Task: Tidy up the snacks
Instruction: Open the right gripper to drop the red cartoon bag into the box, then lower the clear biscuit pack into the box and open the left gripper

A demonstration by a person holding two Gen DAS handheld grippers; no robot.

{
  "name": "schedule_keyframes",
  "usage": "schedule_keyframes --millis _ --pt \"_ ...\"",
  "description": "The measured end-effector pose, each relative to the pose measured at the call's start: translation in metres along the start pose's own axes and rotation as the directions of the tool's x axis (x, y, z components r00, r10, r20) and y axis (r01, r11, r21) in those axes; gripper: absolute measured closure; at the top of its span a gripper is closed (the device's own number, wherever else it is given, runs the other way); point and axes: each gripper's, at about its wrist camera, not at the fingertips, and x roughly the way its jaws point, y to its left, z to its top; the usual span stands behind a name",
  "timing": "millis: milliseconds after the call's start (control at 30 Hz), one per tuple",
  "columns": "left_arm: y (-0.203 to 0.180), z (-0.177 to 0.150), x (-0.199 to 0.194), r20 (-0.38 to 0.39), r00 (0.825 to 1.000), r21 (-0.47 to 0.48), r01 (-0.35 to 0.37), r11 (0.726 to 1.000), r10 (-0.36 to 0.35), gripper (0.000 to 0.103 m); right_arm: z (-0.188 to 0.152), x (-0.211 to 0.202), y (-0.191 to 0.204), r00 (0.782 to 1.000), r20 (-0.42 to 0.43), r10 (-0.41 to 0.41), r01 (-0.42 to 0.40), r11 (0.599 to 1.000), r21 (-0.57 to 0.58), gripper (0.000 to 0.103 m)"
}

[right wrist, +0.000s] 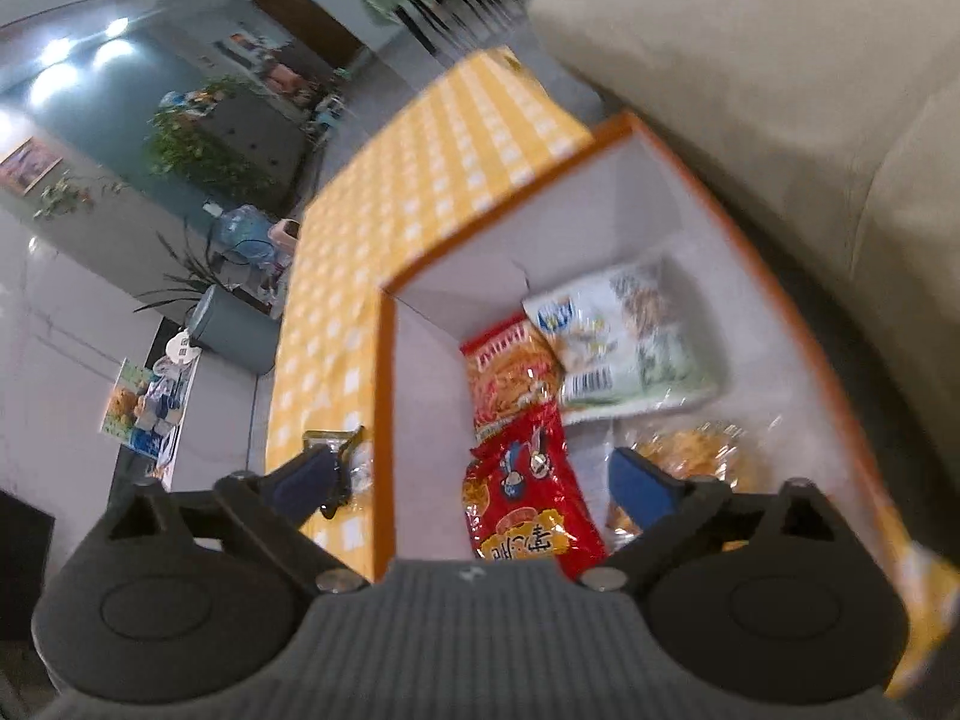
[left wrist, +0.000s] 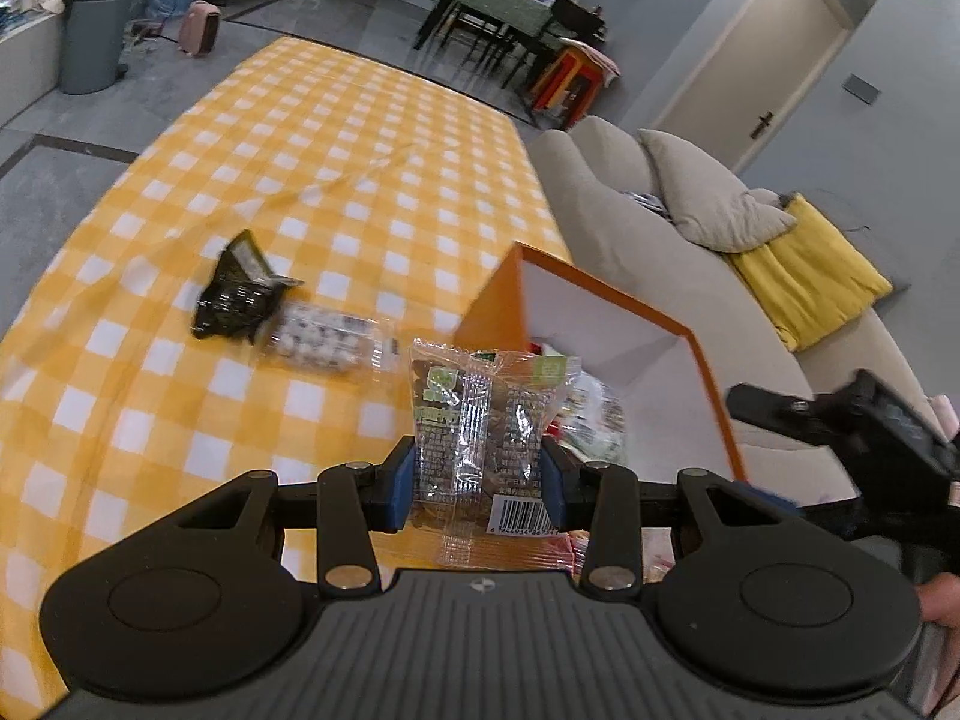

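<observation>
My left gripper (left wrist: 480, 483) is shut on a clear packet of brown nuts (left wrist: 486, 420), held upright above the yellow checked tablecloth (left wrist: 336, 180), just left of the orange box (left wrist: 516, 300). On the cloth further left lie a black snack packet (left wrist: 237, 294) and a clear packet of white candies (left wrist: 324, 339). My right gripper (right wrist: 474, 480) hangs open and empty over the orange box (right wrist: 600, 144). Inside lie a red packet (right wrist: 528, 510), an orange-red noodle packet (right wrist: 510, 372), a pale green packet (right wrist: 630, 342) and a clear packet of golden snacks (right wrist: 696, 450). The right gripper (left wrist: 840, 426) also shows at the right edge of the left wrist view.
A beige sofa (left wrist: 630, 210) with a grey cushion (left wrist: 708, 192) and a yellow blanket (left wrist: 804, 276) runs along the table's right side. Beyond the table stand a grey bin (left wrist: 96, 30), a dining table with chairs (left wrist: 498, 18) and a door (left wrist: 756, 60).
</observation>
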Motion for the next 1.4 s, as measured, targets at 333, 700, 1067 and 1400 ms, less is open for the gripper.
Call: schedule_keyframes --millis 333,700,1067,1400 --pt "-0.064 -0.017 0.014 -0.088 0.993 0.112 0.083 0.990 -0.073 0.057 0.003 -0.061 -0.017 0.992 0.051 -0.114 0.124 0.955 -0.268 0.003" --pt "-0.113 -0.003 0.101 -0.158 0.974 0.020 0.170 0.985 -0.165 0.057 0.022 -0.071 -0.099 0.974 0.223 -0.036 0.051 0.997 -0.065 0.004" --pt "-0.138 0.028 0.214 -0.171 0.985 -0.006 0.038 0.999 -0.038 0.057 0.040 -0.019 -0.136 0.973 0.146 -0.179 0.178 0.984 0.022 0.007" --pt "-0.148 0.029 0.246 -0.279 0.960 0.062 -0.016 0.998 0.033 0.022 0.040 0.002 -0.145 0.975 0.068 -0.210 0.208 0.977 0.043 0.012"
